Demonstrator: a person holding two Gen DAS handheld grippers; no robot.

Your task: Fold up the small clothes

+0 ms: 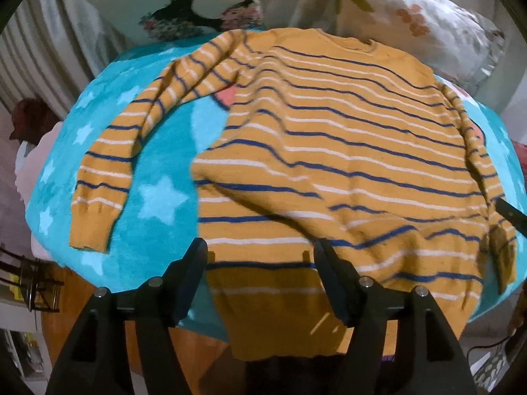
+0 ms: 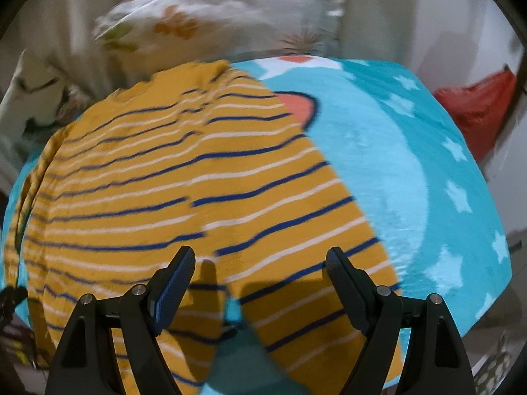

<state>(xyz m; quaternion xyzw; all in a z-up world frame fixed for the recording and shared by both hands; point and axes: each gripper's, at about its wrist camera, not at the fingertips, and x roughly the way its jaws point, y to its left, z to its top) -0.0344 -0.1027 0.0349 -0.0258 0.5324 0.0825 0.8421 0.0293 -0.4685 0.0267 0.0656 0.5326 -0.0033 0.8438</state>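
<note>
- Sweater [image 1: 329, 151], mustard with blue and white stripes, lies spread flat on the turquoise star blanket [image 1: 158, 197], its hem hanging over the blanket's near edge.
- One sleeve [image 1: 108, 171] stretches out across the blanket beside the sweater's body; the other side looks folded in along the sweater's far edge.
- My left gripper [image 1: 260, 256] hovers above the sweater's hem, jaws apart, nothing between them.
- My right gripper [image 2: 260, 263] hangs over the sweater's lower corner, jaws wide, holding nothing.
- Floral pillows [image 1: 411, 23] sit beyond the sweater's collar.

Each black hand-held gripper [image 1: 260, 256] [image 2: 260, 263] has silver screws, ribbed pads.
</note>
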